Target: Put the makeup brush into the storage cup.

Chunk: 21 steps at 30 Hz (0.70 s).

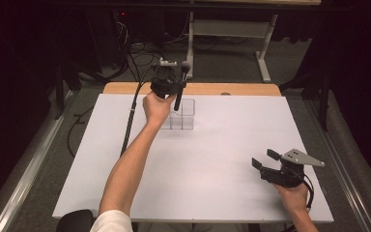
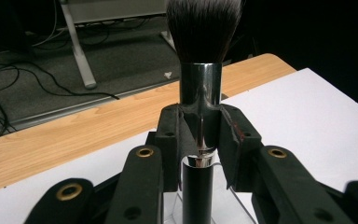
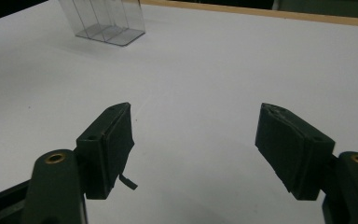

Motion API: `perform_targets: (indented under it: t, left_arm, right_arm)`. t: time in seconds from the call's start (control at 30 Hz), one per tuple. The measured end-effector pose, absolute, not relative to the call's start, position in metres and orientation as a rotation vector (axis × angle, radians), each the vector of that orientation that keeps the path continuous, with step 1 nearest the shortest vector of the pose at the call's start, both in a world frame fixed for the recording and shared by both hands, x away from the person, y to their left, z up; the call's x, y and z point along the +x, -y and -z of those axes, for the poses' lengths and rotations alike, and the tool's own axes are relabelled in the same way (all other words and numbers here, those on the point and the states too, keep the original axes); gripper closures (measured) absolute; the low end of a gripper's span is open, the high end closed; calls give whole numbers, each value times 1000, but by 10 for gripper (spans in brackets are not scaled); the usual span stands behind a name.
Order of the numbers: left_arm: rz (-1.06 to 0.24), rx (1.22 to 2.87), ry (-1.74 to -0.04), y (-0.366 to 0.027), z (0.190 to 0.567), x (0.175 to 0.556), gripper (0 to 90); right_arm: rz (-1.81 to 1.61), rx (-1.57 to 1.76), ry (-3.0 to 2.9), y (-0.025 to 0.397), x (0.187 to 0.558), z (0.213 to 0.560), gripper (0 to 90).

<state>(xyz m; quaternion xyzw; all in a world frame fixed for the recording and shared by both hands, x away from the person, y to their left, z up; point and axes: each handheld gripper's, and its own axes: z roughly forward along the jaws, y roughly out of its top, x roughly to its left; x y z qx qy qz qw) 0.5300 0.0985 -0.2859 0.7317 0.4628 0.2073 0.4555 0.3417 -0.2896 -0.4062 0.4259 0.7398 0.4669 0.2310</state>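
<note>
A makeup brush (image 2: 200, 88) with dark bristles, a shiny metal ferrule and a black handle stands upright in my left gripper (image 2: 199, 140), which is shut on it. In the high view the left gripper (image 1: 170, 83) holds the brush (image 1: 180, 87) above a clear plastic organizer (image 1: 182, 115) at the far middle of the white table; the handle's lower end hangs at the organizer's top. The organizer (image 3: 103, 21) has several compartments. My right gripper (image 1: 265, 159) rests low at the table's near right, open, with nothing between its jaws (image 3: 193, 140).
The white sheet (image 1: 198, 159) covers a wooden table whose far edge (image 1: 232, 89) shows bare. Beyond it lie cables (image 1: 135, 53) and a white desk frame (image 1: 265, 53) on the floor. A metal rail (image 1: 24, 169) runs along the left.
</note>
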Motion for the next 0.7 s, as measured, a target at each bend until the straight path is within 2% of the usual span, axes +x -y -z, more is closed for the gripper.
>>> perform_targets:
  t: [0.7]
  left_arm:
    - [-522, 1814, -1164, -108, 295, 532, 710]
  right_arm:
    - [-1287, 1174, -2036, 290, 342, 406, 292]
